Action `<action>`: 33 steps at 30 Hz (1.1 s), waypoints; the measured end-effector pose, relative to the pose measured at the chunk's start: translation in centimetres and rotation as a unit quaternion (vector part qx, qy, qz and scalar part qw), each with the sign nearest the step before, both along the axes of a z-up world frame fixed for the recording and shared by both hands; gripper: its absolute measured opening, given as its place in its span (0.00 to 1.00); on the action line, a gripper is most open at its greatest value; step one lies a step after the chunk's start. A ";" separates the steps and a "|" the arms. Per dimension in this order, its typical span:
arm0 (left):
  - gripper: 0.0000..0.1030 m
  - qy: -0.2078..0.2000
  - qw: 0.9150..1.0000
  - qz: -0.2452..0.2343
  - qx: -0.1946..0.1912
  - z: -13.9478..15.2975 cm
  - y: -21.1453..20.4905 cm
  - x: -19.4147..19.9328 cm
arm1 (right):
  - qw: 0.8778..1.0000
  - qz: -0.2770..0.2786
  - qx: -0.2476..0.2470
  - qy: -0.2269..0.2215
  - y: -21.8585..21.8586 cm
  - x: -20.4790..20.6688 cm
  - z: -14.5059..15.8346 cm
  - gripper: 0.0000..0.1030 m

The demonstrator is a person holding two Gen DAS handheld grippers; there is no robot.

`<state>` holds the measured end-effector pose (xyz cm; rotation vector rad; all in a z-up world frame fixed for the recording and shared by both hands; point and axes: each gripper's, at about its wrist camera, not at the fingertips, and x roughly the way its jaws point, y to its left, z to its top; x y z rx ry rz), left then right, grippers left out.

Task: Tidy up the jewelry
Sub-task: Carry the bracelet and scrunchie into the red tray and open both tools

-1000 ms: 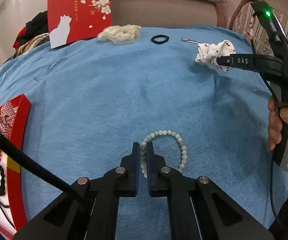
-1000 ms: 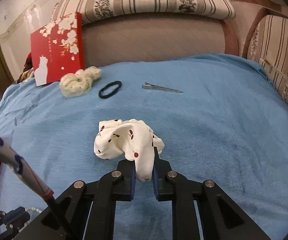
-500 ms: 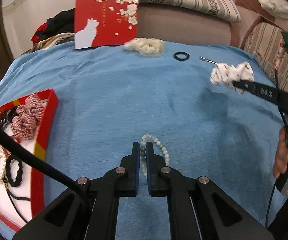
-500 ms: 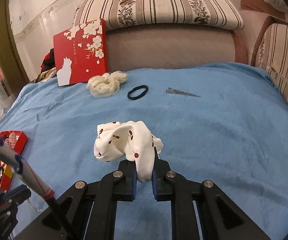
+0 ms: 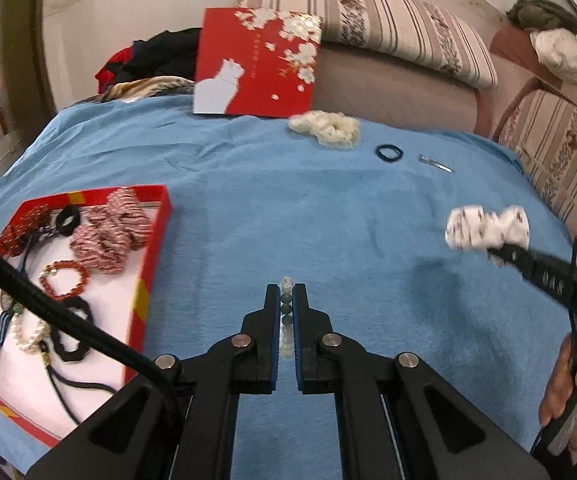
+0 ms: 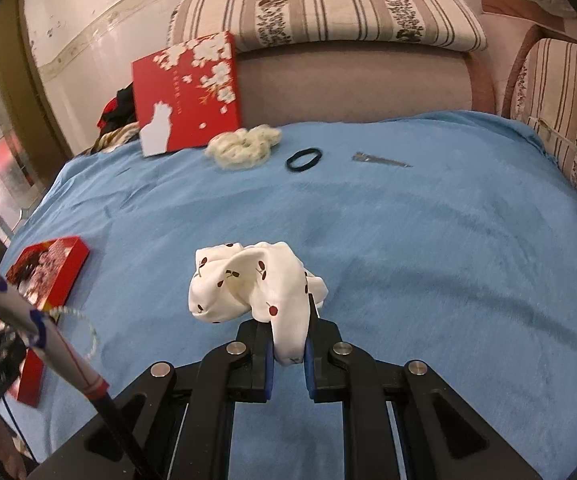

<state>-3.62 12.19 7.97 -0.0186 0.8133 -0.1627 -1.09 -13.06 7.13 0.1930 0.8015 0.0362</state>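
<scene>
My left gripper [image 5: 286, 294] is shut on a pale green bead bracelet [image 5: 287, 320], held edge-on above the blue cloth; it also hangs at the left of the right wrist view [image 6: 84, 330]. My right gripper [image 6: 288, 312] is shut on a white cherry-print scrunchie [image 6: 248, 284], also at the right of the left wrist view [image 5: 484, 230]. The red tray [image 5: 150, 276] at the left holds red striped scrunchies [image 5: 114, 232], a red bead bracelet [image 5: 64, 280], a pearl bracelet and black ties.
On the far cloth lie a cream scrunchie [image 5: 326, 128], a black hair tie [image 5: 389, 153] and a metal hair clip [image 5: 434, 163]. A red box lid [image 5: 256, 64] leans on the sofa back. Striped cushions stand behind and to the right.
My left gripper has lifted the bead bracelet off the cloth and swung left, bringing the red tray into view. My right gripper has carried the cherry scrunchie up and back.
</scene>
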 end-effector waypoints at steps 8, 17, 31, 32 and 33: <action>0.05 -0.019 0.999 0.036 -0.013 1.2 4.1 -2.0 | 0.999 0.036 -0.003 0.006 4.1 -1.4 1.4 0.12; 0.05 -0.038 0.995 0.088 -0.033 2.5 9.8 -4.1 | 0.994 0.107 -0.025 -0.007 11.5 -2.3 3.5 0.12; 0.05 -0.008 0.963 0.234 -0.137 1.7 25.2 -6.8 | 0.971 0.236 -0.032 -0.006 23.6 -2.9 4.7 0.12; 0.05 -0.002 0.960 0.243 -0.143 1.4 25.9 -6.9 | 0.969 0.244 -0.034 -0.003 24.4 -2.9 4.5 0.12; 0.05 0.002 0.957 0.250 -0.146 1.1 26.5 -7.1 | 0.968 0.250 -0.036 -0.002 25.0 -2.9 4.4 0.12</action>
